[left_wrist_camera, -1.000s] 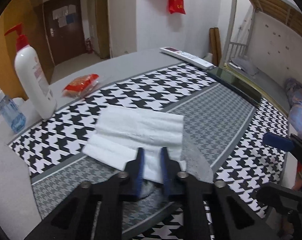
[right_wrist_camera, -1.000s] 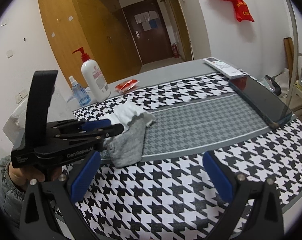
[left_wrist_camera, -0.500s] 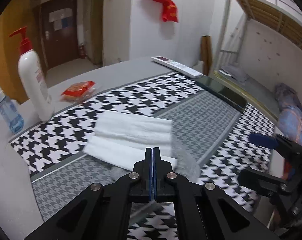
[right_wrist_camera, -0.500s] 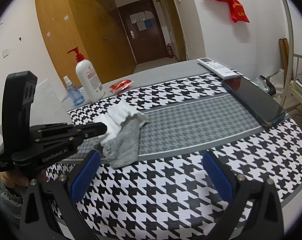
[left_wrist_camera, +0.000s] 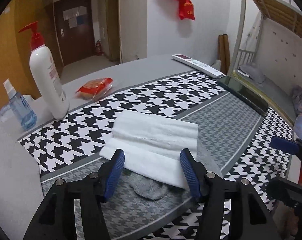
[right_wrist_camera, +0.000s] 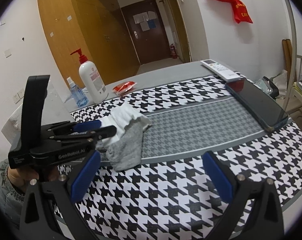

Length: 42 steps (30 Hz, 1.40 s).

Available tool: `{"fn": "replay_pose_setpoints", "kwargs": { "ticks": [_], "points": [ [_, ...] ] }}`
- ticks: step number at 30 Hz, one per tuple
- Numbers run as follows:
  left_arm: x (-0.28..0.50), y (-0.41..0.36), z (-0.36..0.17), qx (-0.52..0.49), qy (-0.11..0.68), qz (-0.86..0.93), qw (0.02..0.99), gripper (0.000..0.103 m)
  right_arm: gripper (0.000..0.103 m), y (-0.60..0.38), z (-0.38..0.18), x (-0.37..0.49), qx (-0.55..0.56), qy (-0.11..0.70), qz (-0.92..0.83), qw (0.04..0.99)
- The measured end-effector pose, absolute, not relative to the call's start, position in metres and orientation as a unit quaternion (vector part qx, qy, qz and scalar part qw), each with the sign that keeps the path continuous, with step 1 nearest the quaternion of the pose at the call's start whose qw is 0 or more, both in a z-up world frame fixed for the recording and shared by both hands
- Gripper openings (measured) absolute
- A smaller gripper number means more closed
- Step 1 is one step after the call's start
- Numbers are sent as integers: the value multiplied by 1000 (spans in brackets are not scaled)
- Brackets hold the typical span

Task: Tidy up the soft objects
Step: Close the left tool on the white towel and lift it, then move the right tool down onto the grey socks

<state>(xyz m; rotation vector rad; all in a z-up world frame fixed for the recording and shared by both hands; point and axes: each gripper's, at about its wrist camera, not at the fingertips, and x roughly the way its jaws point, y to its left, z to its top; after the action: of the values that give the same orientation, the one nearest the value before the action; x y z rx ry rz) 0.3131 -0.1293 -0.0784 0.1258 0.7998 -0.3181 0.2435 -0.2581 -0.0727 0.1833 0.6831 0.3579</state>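
A folded white sock [left_wrist_camera: 155,140] lies on a grey sock [left_wrist_camera: 149,188] on the houndstooth table mat [left_wrist_camera: 221,128]. My left gripper [left_wrist_camera: 151,172] is open, its blue pads just short of the white sock's near edge, holding nothing. In the right wrist view the white sock [right_wrist_camera: 125,118] and grey sock [right_wrist_camera: 129,150] lie left of centre, with the left gripper [right_wrist_camera: 95,128] beside them. My right gripper [right_wrist_camera: 151,176] is open and empty over the mat's near part.
A pump bottle [left_wrist_camera: 46,76], a blue spray bottle [left_wrist_camera: 20,108] and a red snack packet [left_wrist_camera: 95,88] stand at the back left. A remote [left_wrist_camera: 197,64] and a dark phone [right_wrist_camera: 257,104] lie at the right. The table edge is near.
My left gripper was shut half a second ago and has opened wide near the white sock. The socks lie where they were. The right gripper stays open.
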Motion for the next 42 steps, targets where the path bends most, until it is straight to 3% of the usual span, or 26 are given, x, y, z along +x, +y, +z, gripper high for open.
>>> {"fn": "replay_pose_setpoints", "kwargs": {
  "ticks": [6, 7, 8, 9, 15, 27, 38, 42],
  "points": [
    [324, -131, -92, 72, 413, -147, 896, 58, 103, -257, -73, 248, 86, 335, 179, 921],
    [326, -131, -93, 71, 416, -147, 894, 54, 103, -256, -73, 249, 86, 337, 180, 920],
    [327, -130, -93, 68, 420, -148, 893, 40, 103, -256, -74, 250, 84, 340, 181, 919],
    [328, -130, -94, 67, 423, -149, 891, 35, 103, -255, -75, 250, 80, 342, 181, 919],
    [327, -125, -91, 51, 418, -155, 894, 14, 103, -253, -75, 253, 73, 349, 188, 915],
    [297, -122, -72, 39, 393, -205, 895, 9, 103, -248, -74, 251, 56, 357, 179, 915],
    [274, -90, -23, -38, 309, -219, 925, 9, 103, -246, -72, 245, 53, 360, 175, 915],
    [273, -92, -23, -47, 315, -247, 915, 9, 103, -236, -67, 247, 49, 356, 188, 914]
  ]
}}
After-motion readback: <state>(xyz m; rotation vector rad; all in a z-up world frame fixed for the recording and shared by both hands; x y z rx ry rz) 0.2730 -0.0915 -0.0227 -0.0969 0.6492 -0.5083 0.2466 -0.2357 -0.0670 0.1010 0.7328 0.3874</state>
